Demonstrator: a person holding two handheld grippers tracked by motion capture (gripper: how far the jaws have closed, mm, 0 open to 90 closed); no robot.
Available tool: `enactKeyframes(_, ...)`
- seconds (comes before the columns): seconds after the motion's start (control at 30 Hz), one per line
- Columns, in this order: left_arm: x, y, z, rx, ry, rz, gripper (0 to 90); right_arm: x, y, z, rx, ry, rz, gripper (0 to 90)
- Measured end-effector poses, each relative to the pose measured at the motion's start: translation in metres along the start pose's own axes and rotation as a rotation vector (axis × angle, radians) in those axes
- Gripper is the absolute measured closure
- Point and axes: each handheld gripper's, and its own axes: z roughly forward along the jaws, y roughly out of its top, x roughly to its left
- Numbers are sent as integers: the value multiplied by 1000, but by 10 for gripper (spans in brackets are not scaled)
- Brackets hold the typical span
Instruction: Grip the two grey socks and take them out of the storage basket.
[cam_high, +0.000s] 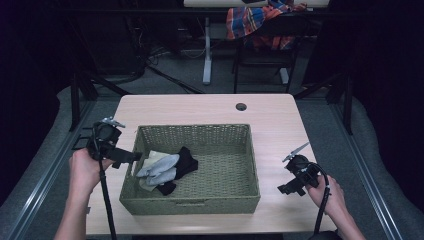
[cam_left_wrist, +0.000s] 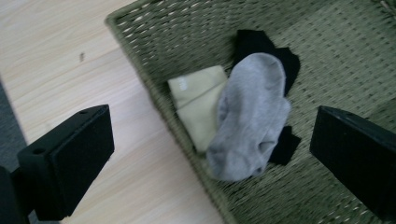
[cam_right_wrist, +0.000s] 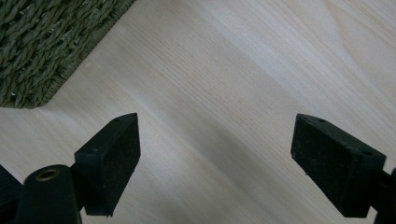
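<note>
Forearms and hands come in at the bottom of the high view, each holding a pair of tongs. From above, the left gripper (cam_high: 131, 157) sits at the left rim of the woven basket (cam_high: 200, 205), its jaws apart and empty, pointing over the wall toward the small heap of socks just ahead of them; the right gripper (cam_high: 284, 190) rests over the bare table (cam_high: 210, 107), well apart from the basket's right wall, likewise parted and holding nothing. Looking along the left gripper's jaws, the grey sock (cam_left_wrist: 252, 116) lies straight ahead between the two pads, draped over a cream sock (cam_left_wrist: 196, 105) nearer the left jaw and a black sock (cam_left_wrist: 261, 44) beyond and under it, all pressed against the near basket wall. Along the right gripper's jaws there is plain wood between the wide-open pads, with a corner of the basket off beyond the left jaw. The step in hand looks like a reach for the top sock, so I would bring the left tongs down over the rim rather than through it, keep the jaws wide until they straddle the grey sock's thick folded middle, and close there so only one layer comes up. Pinching low near the wall risks catching the cream sock or the weave; the right tongs could steady the basket if it drags.
</note>
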Motion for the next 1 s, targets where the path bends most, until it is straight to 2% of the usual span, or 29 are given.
enactKeyframes(0.1,-7,10,9,23,-8,27,2,0,0,0,3,1,-2,156)
enactKeyframes(0.27,-13,18,21,63,-22,48,18,-1,0,0,8,3,-2,156)
enactKeyframes(0.43,-19,24,33,102,-47,69,92,-1,0,0,7,-7,-7,156)
enactKeyframes(0.47,-21,27,38,119,-61,73,140,-1,0,0,8,-7,-6,156)
enactKeyframes(0.5,-22,28,42,128,-69,75,157,-1,0,0,7,6,-4,156)
enactKeyframes(0.6,-26,32,51,173,-93,84,189,-1,0,1,4,5,-1,156)
enactKeyframes(0.63,-29,34,55,189,-93,80,209,-1,0,1,3,6,-1,156)
enactKeyframes(0.73,-33,38,64,216,-90,105,246,-1,0,1,4,6,-1,156)
enactKeyframes(0.87,-38,35,77,246,-89,121,344,-2,0,0,8,8,-3,156)
enactKeyframes(0.97,-42,31,85,297,-66,141,397,-2,0,0,7,7,-4,156)
enactKeyframes(1.0,-43,30,87,307,-72,147,415,-1,0,0,6,6,-5,156)
